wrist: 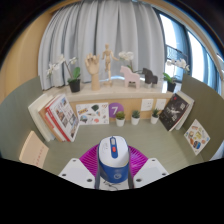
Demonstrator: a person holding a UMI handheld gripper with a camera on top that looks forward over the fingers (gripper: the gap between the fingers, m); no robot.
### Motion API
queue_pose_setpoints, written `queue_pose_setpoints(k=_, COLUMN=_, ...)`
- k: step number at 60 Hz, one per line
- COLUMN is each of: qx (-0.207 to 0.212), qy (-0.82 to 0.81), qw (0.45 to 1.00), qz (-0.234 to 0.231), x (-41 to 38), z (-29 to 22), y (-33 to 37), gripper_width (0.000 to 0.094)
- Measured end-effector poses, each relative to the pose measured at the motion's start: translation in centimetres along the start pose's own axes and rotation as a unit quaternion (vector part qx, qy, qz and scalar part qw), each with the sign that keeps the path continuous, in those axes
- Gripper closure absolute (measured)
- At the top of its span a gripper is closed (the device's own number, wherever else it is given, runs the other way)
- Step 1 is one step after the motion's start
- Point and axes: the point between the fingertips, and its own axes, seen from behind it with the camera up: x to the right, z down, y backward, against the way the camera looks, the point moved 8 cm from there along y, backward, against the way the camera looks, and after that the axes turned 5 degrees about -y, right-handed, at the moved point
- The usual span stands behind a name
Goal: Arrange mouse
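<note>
A white and blue computer mouse (112, 160) with an orange scroll wheel sits between my gripper's (112, 168) two fingers. The magenta pads (92, 160) press against both of its sides. The mouse is held above the pale green desk (150, 135), pointing toward the shelf at the back. Its cable end is hidden below the fingers.
At the back stands a shelf with orchids (70, 72), a wooden mannequin (95, 68) and small figures (140, 76). Books (58, 115) lean at the left, picture cards (95, 112) and small pots (121, 117) in the middle, more books (180, 110) at the right.
</note>
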Motion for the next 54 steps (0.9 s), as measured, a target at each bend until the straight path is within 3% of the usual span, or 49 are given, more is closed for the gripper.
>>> queue_pose_setpoints(k=16, qx=-0.128, qy=-0.004, qw=0.992, qz=0.011, x=-2.5, z=15.9, y=-5.2, gripper_width=0.0556)
queue_pose_setpoints(k=26, qx=-0.153, qy=-0.005, qw=0.988, qz=0.014, x=-2.3, z=19.9, y=-6.1, gripper_width=0.0553)
queue_pose_setpoints(k=29, qx=-0.141, qy=0.003, qw=0.990, qz=0.017, x=-2.3, z=20.1, y=-6.1, gripper_width=0.0553)
queue_pose_setpoints(k=38, qx=-0.125, qy=0.008, qw=0.992, qz=0.024, x=-2.5, z=20.1, y=-6.3, gripper_width=0.0451)
queue_pose_setpoints(k=42, qx=-0.144, qy=0.000, qw=0.989, qz=0.023, x=-2.4, z=20.3, y=-6.1, gripper_width=0.0383)
queue_pose_setpoints(k=48, qx=-0.152, qy=-0.007, qw=0.988, qz=0.037, x=-1.7, z=19.2, y=-4.9, gripper_width=0.0165)
queue_pose_setpoints(k=54, qx=-0.130, qy=-0.005, qw=0.991, qz=0.030, x=-1.9, z=16.6, y=-2.4, gripper_width=0.0110)
